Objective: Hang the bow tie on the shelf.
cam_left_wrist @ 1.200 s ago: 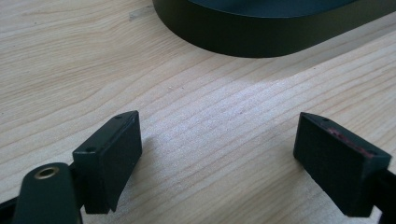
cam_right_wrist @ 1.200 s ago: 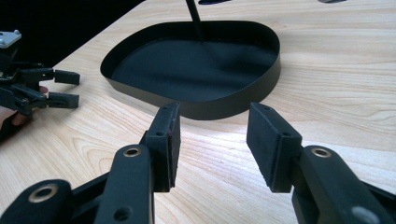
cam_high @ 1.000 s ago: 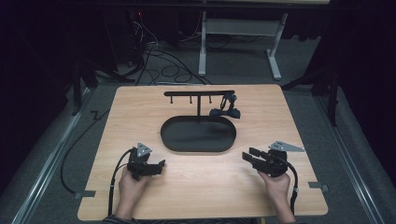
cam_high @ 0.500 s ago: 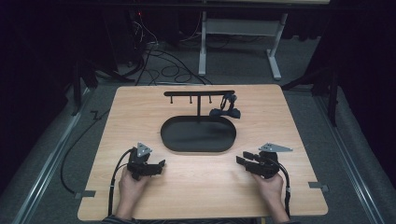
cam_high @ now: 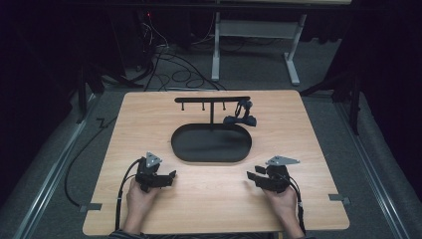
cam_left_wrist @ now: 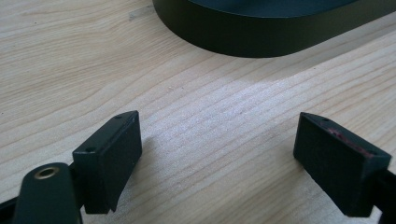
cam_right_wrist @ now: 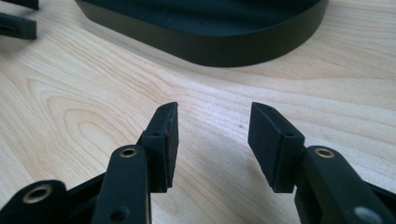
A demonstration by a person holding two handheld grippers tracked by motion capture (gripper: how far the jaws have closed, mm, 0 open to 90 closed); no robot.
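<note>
Left gripper (cam_high: 166, 179): near left on the tabletop, unmoved over the last second; jaws wide apart, nothing between them.
Right gripper (cam_high: 254, 178): near right; has slid leftward and sunk a little since a second ago. Jaws parted about halfway, empty.
Meaning: both likely staging, no grasp begun.
Black oval metal tray (cam_high: 211, 154): mid-tabletop, just beyond both grippers, a T-shaped hanger stand (cam_high: 212, 100) rising from its far side.
Small dark object (cam_high: 241, 118): hanging at the stand's right end, untouched.
Surface: pale wood-grain tabletop (cam_high: 308, 149), bare near edge.
Room: dim; grey carpet, black cables (cam_high: 169, 64), white desk frame (cam_high: 259, 30) far back.
</note>
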